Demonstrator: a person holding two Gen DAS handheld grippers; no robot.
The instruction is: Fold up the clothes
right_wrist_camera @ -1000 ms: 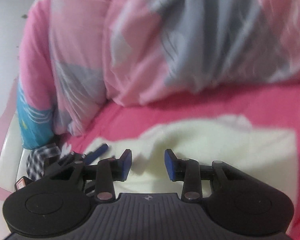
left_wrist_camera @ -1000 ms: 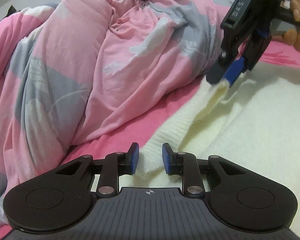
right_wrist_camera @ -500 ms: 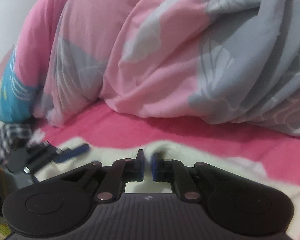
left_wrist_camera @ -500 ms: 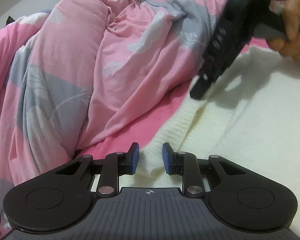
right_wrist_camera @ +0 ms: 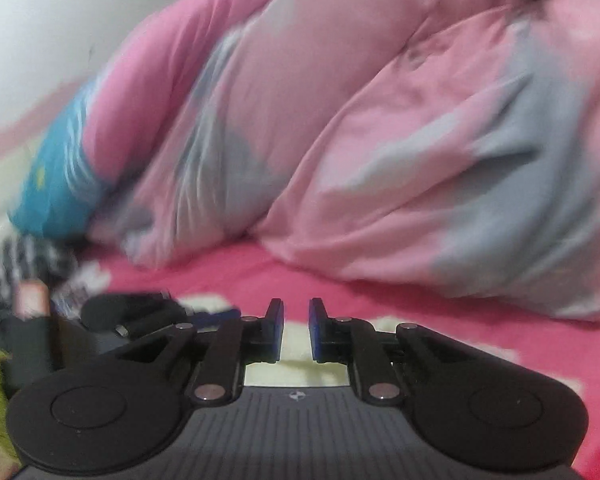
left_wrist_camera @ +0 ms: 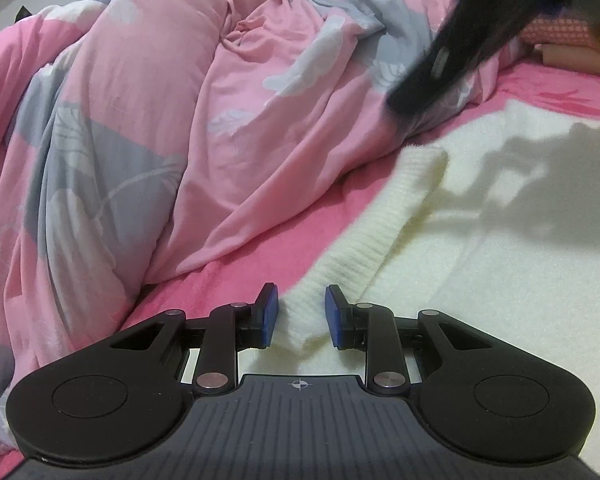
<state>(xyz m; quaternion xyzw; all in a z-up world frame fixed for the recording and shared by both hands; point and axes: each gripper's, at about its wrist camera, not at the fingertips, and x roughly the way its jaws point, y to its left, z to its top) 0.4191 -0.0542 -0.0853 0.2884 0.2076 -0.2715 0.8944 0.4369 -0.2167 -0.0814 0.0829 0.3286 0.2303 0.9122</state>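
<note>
Your left gripper (left_wrist_camera: 300, 316) sits low over the cream sweater (left_wrist_camera: 480, 240), jaws parted, ribbed hem edge lying between the pads but not pinched. The sweater is spread flat on the pink bedsheet (left_wrist_camera: 300, 216), just beside the bunched pink-and-grey duvet (left_wrist_camera: 180, 120). Your right gripper (right_wrist_camera: 296, 330) is above the sweater's far corner, jaws just reopened to a narrow gap, nothing clamped; cream knit shows behind the gap. From the left wrist it's a blurred black shape top right, casting a shadow on the knit.
</note>
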